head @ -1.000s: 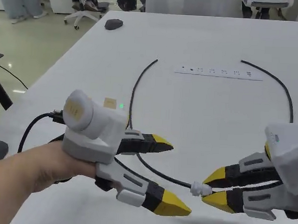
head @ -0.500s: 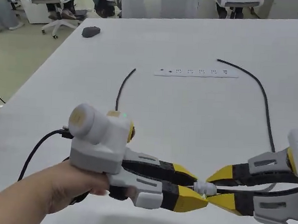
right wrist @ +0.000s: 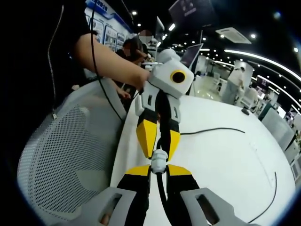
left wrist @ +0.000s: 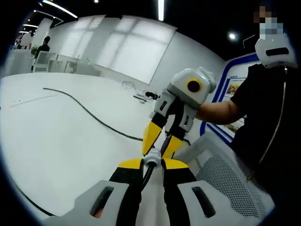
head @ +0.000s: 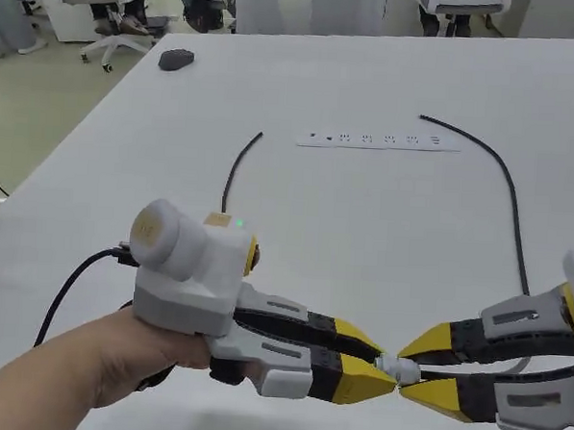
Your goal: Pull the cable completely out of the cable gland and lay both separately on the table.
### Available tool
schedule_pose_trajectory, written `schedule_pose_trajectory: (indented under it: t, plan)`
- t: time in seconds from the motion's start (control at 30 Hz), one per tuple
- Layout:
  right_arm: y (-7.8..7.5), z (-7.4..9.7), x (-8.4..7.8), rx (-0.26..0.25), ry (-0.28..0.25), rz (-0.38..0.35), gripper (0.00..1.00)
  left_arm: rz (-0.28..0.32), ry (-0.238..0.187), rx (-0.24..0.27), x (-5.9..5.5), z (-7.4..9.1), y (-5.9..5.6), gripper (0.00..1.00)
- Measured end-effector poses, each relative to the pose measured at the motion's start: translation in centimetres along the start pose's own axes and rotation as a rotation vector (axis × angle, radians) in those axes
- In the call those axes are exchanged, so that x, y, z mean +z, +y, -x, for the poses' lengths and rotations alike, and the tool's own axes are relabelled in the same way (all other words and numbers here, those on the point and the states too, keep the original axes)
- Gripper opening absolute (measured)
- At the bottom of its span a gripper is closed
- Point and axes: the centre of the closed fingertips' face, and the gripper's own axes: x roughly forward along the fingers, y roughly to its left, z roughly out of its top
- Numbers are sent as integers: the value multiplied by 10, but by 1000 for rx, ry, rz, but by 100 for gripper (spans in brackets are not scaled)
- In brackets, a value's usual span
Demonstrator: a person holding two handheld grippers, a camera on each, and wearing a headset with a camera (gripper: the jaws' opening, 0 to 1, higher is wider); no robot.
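Observation:
A small white cable gland [head: 399,367] hangs above the white table [head: 363,238], close to its near edge, between the two gripper tips. A thin black cable [head: 512,203] runs through it and arcs across the table to a far end [head: 244,160]. My left gripper [head: 380,374], held in a hand, is shut on the cable just left of the gland. My right gripper [head: 414,371] meets it tip to tip, shut on the gland. In the left gripper view the gland [left wrist: 150,160] sits at my left gripper [left wrist: 151,165]. The right gripper view has the gland [right wrist: 160,161] at my right gripper [right wrist: 159,169].
A white power strip [head: 378,140] lies flat at mid-table, and a dark mouse [head: 176,60] near the far left edge. Office chairs stand beyond the table. A white mesh chair back [right wrist: 61,165] is close behind the person. The table's left edge drops to the floor.
My left gripper has moved right from open and apart, come up to the gland and shut on the cable beside it. The right gripper has kept its hold. The head camera shifted.

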Motion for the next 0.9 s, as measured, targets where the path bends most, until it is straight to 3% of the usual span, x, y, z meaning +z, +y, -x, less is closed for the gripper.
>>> schedule_pose_trajectory:
  t: [0.1, 0.13, 0.27, 0.37, 0.43, 0.5, 0.6, 0.67, 0.9]
  plan:
    - [-1, 2, 2, 4, -2, 12, 7, -17, -3, 13, 4, 2, -3, 15]
    - [0, 3, 4, 18, -11, -65, 7, -44, -11, 8, 5, 2, -4, 15]
    - [0, 4, 3, 71, -9, -210, 8, -124, 3, 24, 5, 2, -5, 15]
    - [-4, 6, 6, 116, -66, -338, 9, -198, 19, 31, 7, 2, -4, 15]
    - [-3, 7, 6, 151, -84, -385, 9, -208, 21, 32, 7, 2, -5, 15]
    - [-6, 7, 6, 157, -97, -400, 9, -253, 23, 37, 9, 2, -5, 14]
    - [-6, 8, 7, 180, -109, -448, 9, -272, 21, 37, 10, 2, -6, 14]
    - [-5, 8, 7, 179, -108, -444, 8, -276, 21, 36, 11, 2, -6, 14]
    - [-7, 8, 10, 54, -75, -192, 7, -167, -1, 54, 12, 3, 1, 14]
